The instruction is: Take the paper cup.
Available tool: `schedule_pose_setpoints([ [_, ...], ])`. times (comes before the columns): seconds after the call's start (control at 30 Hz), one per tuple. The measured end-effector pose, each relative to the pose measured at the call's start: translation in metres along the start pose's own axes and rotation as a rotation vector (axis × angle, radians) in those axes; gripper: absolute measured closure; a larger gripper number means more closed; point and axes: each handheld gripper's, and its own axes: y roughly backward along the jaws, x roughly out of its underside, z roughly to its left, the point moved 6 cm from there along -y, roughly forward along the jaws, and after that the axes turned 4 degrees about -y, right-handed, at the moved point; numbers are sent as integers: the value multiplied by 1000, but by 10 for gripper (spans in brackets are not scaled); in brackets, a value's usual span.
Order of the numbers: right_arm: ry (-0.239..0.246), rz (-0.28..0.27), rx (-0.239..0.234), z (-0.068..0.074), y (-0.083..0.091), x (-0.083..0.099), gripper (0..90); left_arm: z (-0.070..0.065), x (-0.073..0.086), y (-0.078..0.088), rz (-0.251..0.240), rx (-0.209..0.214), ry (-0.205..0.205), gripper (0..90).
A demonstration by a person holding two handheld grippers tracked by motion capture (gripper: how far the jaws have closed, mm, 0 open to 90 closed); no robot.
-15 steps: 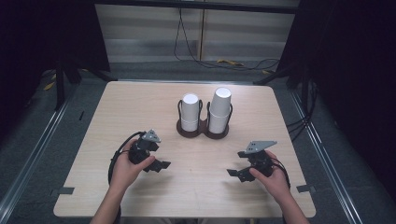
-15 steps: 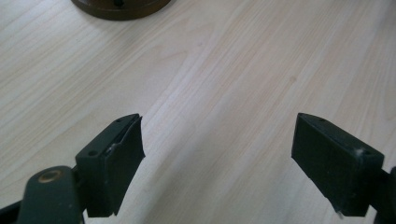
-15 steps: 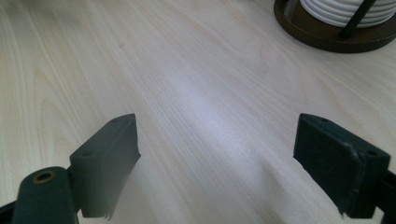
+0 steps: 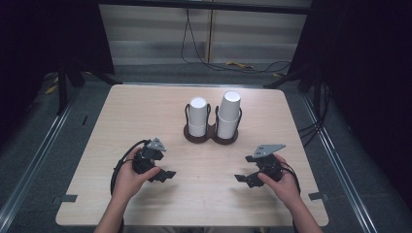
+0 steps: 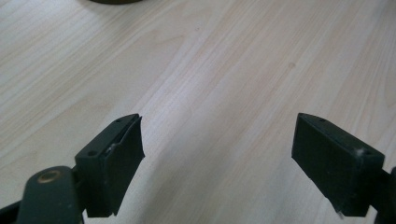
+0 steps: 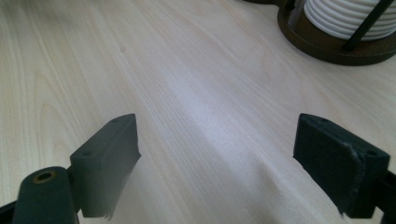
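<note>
The left gripper [image 4: 163, 174] has its fingers [image 5: 112, 158] spread wide with nothing but bare wood between them, and the right gripper [image 4: 247, 175] likewise holds its fingers [image 6: 107, 161] wide apart over the pale tabletop [image 4: 145, 111], gripping nothing. Each gripper sits low near the front edge in one of the person's hands, the two well apart, both turned inward toward the middle. Farther back, near the centre, two stacks of white paper cups [image 4: 198, 116] stand upright in a dark two-ring holder [image 4: 210, 137], the right stack [image 4: 229, 114] taller than the left, well apart from both grippers.
</note>
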Motion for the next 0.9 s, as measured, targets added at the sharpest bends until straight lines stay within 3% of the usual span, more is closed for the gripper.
schedule_pose_setpoints([
  [0.07,2,0,-2,1,-1,-1,137,0,-1,-2,1,-3,-1,164],
  [0.1,4,-3,1,2,-1,-2,138,1,-1,-2,25,-2,-16,164],
  [0.3,3,3,-5,6,-10,-2,138,4,-7,-3,27,-12,-21,163],
  [0.4,-1,-6,-22,8,-16,-4,137,5,-11,-9,8,6,-28,163],
  [0.5,-5,-22,-26,10,-21,-9,136,10,-14,-11,28,7,-35,165],
  [0.63,-24,-28,-42,14,-32,-15,136,19,-24,-9,9,-2,-20,165],
  [0.77,-26,-23,-60,18,-44,-22,137,27,-34,-2,22,26,-13,164],
  [0.8,-24,-21,-58,18,-47,-23,137,28,-38,-1,12,42,11,164],
  [0.87,-28,-26,-50,19,-51,-27,137,33,-45,2,29,56,-13,164],
  [0.9,-31,-30,-46,19,-53,-28,138,35,-50,3,19,51,5,164],
])
